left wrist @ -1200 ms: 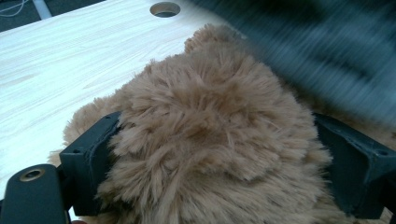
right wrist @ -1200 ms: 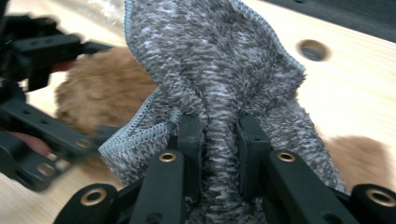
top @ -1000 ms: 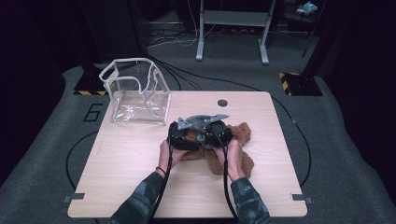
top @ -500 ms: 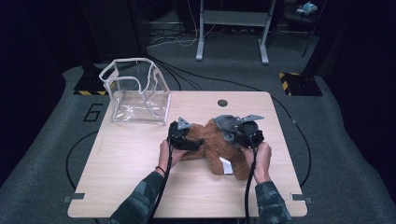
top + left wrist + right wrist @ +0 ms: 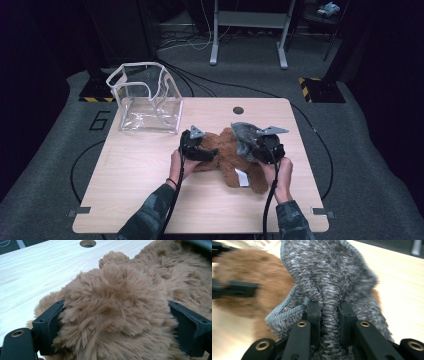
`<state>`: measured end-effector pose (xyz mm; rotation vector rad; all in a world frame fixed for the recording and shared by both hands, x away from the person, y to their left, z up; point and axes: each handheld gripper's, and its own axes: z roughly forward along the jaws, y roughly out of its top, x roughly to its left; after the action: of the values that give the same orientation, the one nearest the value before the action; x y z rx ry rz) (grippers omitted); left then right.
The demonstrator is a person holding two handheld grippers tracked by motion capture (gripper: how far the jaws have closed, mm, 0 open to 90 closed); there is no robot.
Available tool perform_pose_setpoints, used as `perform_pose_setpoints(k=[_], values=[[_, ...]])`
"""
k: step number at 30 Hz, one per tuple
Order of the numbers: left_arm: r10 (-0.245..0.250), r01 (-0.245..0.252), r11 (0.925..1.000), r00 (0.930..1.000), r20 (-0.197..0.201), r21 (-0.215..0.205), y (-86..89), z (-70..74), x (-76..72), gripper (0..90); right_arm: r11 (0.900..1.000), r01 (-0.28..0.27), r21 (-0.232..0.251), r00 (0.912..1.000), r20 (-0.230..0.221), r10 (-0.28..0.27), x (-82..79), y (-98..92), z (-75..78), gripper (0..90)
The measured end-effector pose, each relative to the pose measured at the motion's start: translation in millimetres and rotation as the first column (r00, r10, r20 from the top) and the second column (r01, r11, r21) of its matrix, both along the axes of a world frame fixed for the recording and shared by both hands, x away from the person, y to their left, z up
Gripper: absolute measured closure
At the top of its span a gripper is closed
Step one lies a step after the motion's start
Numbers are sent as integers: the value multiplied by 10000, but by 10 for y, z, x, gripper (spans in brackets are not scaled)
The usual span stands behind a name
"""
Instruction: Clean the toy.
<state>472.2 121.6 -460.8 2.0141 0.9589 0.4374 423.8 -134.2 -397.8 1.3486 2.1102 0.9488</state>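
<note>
Now that the right claw, pinching the grey garment, has swung away from the left claw, which clamps the brown plush bear wide, the garment seems to be peeling off.

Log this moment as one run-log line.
left gripper: shut on brown plush toy | right gripper: shut on grey knit cloth | clear bag: apart, upright

place: lab | signs: hazard-striped floor blocks, floor cables, metal stand
</note>
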Motion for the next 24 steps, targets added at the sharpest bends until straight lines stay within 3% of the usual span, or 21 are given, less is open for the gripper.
perform_pose_setpoints(k=[3, 7, 11, 16, 24], values=[[-33, 33, 10000, 10000, -25, 23, 2, 0, 1, 116, 9982, -593, -22, 9982, 36, 593, -28, 211, -39, 749], [47, -47, 10000, 10000, -25, 21, -7, 0, -2, 116, 9923, -1238, -47, 9919, -308, 1236, -24, 532, -180, 742], [51, -50, 10000, 10000, -59, 78, 7, -6, 9, 119, 9906, -1264, -522, 9914, -403, 1244, 31, 701, -299, 740], [29, -29, 10000, 10000, -39, -11, 4, -10, 14, 120, 9904, -1270, -548, 9913, -430, 1247, 33, 606, -298, 747], [-21, 21, 10000, 10000, -46, -4, 7, -15, 23, 122, 9959, -748, -505, 9958, -576, 718, -51, 213, -329, 751]])
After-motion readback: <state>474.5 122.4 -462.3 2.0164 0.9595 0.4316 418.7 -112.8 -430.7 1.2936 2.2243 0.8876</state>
